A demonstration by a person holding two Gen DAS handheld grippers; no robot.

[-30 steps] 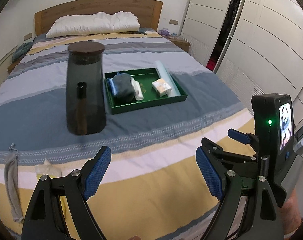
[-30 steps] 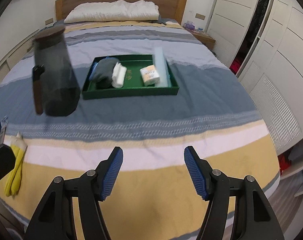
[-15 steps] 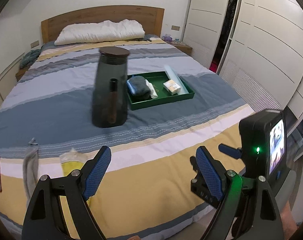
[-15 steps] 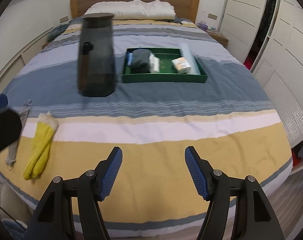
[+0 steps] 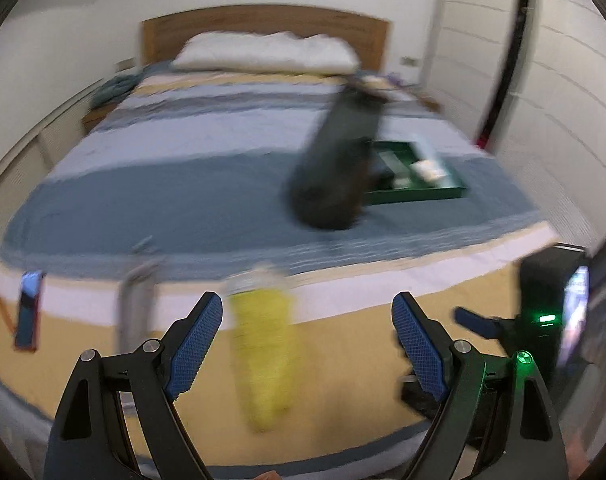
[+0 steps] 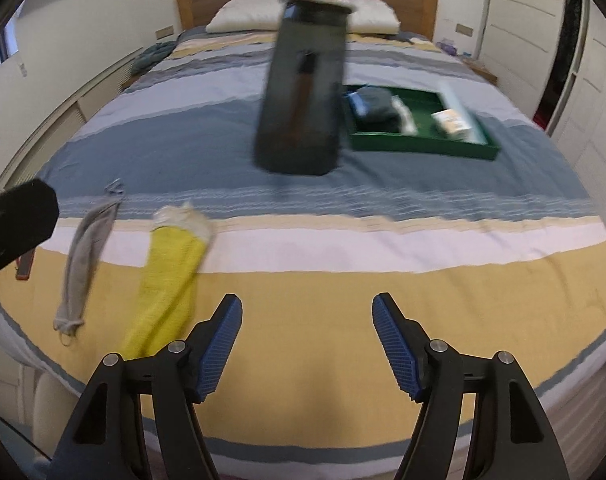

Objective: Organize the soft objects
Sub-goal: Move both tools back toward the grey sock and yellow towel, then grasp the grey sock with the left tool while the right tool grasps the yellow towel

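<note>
A yellow glove (image 5: 263, 344) (image 6: 169, 280) lies on the bed's near yellow stripe. A grey sock (image 5: 135, 304) (image 6: 85, 260) lies just left of it. A green tray (image 6: 423, 136) (image 5: 419, 192) further back holds a dark folded cloth (image 6: 377, 104), a white cloth and a small box. My left gripper (image 5: 307, 344) is open and empty, above the glove. My right gripper (image 6: 307, 344) is open and empty over the yellow stripe, right of the glove.
A tall dark jug (image 6: 303, 96) (image 5: 335, 156) stands on the bed left of the tray. A phone (image 5: 29, 312) lies at the bed's left edge. A pillow (image 6: 299, 16) and headboard are at the far end. White wardrobe doors (image 6: 583, 72) line the right side.
Both grippers swung left and pulled back. The yellow glove and grey sock came into fuller view, with the glove now between the left gripper's fingers. Jaws stayed open.
</note>
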